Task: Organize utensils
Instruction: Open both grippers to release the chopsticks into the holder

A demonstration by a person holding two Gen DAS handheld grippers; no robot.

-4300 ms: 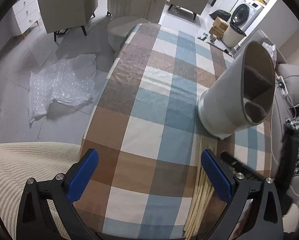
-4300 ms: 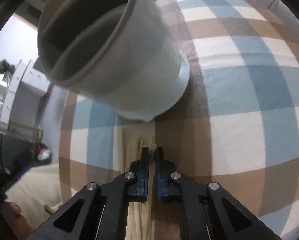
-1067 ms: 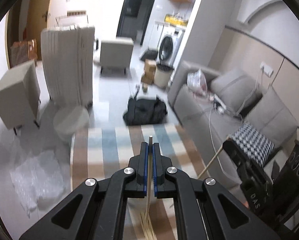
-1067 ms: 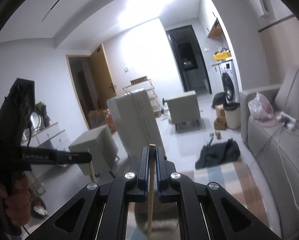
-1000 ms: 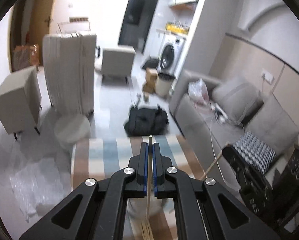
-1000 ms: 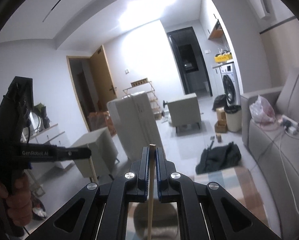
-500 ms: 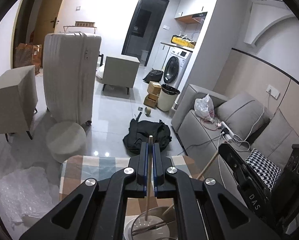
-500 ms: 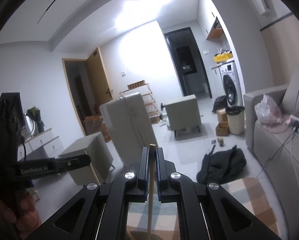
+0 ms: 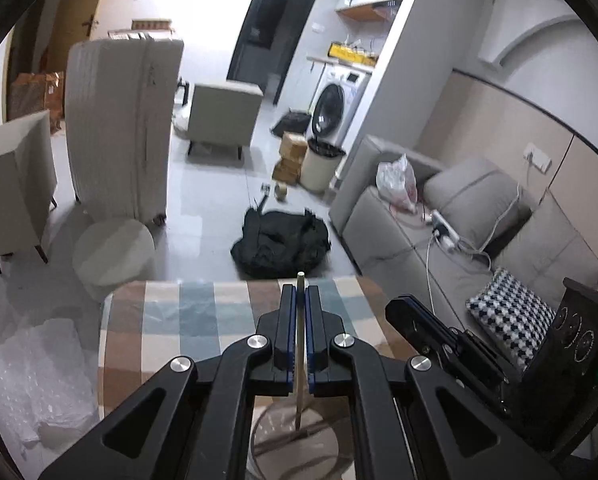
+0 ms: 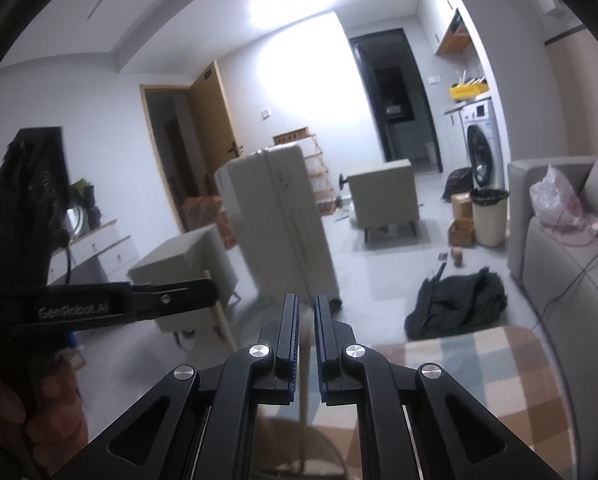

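The left tongs [image 9: 298, 320] stand over the near end of the table [image 9: 187, 320], closed on an upright chopstick [image 9: 298, 360] whose lower end dips into the utensil holder [image 9: 299, 448] below. Just to the right are the right tongs [image 10: 303, 336], slightly parted, also above the holder — a blurred stick hangs between them. Beyond the table's far edge a bag [image 9: 281, 242] lies on the floor, a sofa [image 9: 459, 240] to its right, a stool [image 9: 113, 246] and suitcase [image 9: 119, 132] to its left.

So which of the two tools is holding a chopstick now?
The left tool: its blue pads are shut on a chopstick. The right tool has a gap between its pads.
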